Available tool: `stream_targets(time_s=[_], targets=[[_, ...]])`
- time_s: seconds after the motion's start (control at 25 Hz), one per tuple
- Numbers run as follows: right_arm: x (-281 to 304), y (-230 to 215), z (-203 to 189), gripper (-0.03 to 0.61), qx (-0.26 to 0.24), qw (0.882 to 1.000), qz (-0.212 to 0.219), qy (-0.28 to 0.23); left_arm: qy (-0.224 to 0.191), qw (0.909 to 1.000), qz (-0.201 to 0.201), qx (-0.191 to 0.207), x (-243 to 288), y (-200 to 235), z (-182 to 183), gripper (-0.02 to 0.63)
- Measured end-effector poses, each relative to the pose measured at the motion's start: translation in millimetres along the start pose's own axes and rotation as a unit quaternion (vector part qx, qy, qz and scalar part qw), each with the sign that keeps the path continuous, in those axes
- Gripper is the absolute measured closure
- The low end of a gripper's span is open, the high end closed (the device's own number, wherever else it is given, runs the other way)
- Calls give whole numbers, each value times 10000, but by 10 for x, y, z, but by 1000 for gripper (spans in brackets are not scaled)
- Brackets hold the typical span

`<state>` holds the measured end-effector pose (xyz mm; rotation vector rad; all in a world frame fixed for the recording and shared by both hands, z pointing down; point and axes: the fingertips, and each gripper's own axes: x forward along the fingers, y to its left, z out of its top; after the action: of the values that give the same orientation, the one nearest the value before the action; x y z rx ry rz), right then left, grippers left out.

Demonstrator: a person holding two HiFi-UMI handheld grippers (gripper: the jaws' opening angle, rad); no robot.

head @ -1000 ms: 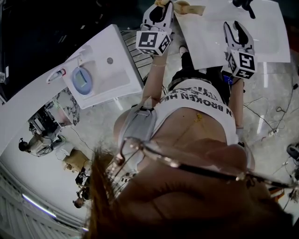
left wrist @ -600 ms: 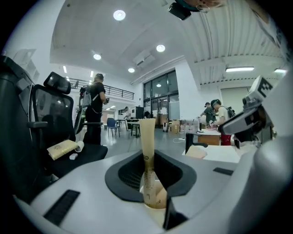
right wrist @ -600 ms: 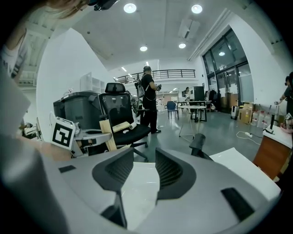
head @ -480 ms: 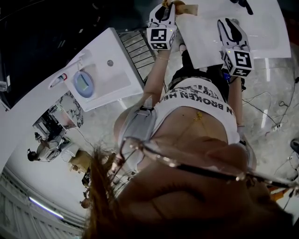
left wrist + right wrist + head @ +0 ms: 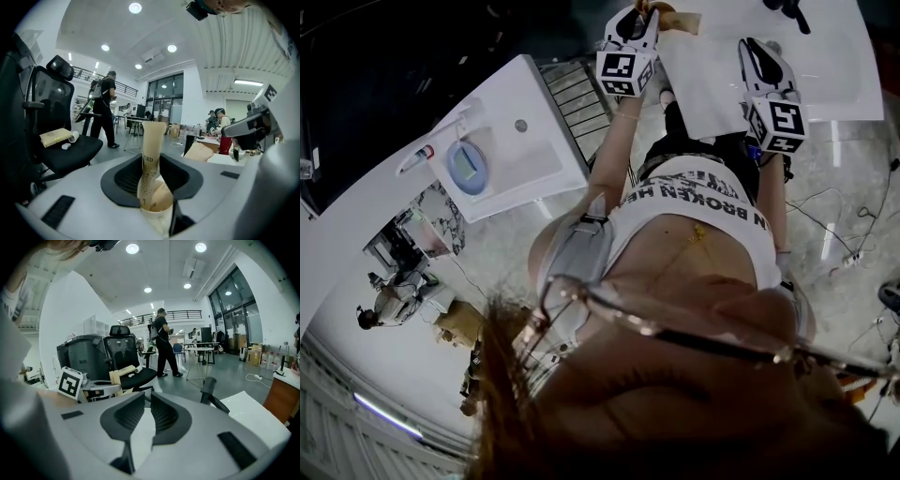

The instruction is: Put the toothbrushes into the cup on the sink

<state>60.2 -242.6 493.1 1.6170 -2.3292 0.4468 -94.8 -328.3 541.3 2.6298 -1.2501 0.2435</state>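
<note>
Though mid-opening — left gripper (image 5: 155,165) on packet (image 5: 152,140)

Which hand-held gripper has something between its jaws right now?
The left hand-held gripper: a tan paper wrapper stands pinched between its jaws, which are opening. The right hand-held gripper has nothing between its closing jaws.

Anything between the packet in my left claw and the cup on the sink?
Nothing visible blocks it. The left claw, jaws opening, has the packet between them. From there to the cup on the sink, the head view shows only open air over a slatted rack.
</note>
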Motion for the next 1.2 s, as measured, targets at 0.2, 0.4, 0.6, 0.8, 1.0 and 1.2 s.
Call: stream_targets(time_s=[0.2, 0.4, 0.6, 0.8, 1.0, 1.2], targets=[[34, 26, 10, 522, -45, 10000, 80, 9, -107, 9999, 2, -27, -48, -21, 80, 437], [57, 87, 16, 522, -125, 9997, 219, -6, -112, 9999, 39, -126, -156, -66, 104, 411], [65, 136, 28, 523, -133, 9992, 377, -68, -131, 9996, 160, -216, -293, -140, 131, 411], [79, 193, 42, 534, -187, 9978, 617, -126, -150, 9992, 189, -317, -424, -353, 156, 508], [57, 283, 72, 540, -300, 9956, 872, -177, -195, 9989, 26, -428, -514, -709, 221, 591], [-3, 385, 85, 540, -411, 9926, 1130, -199, -254, 9986, -33, -460, -587, -1011, 362, 600]])
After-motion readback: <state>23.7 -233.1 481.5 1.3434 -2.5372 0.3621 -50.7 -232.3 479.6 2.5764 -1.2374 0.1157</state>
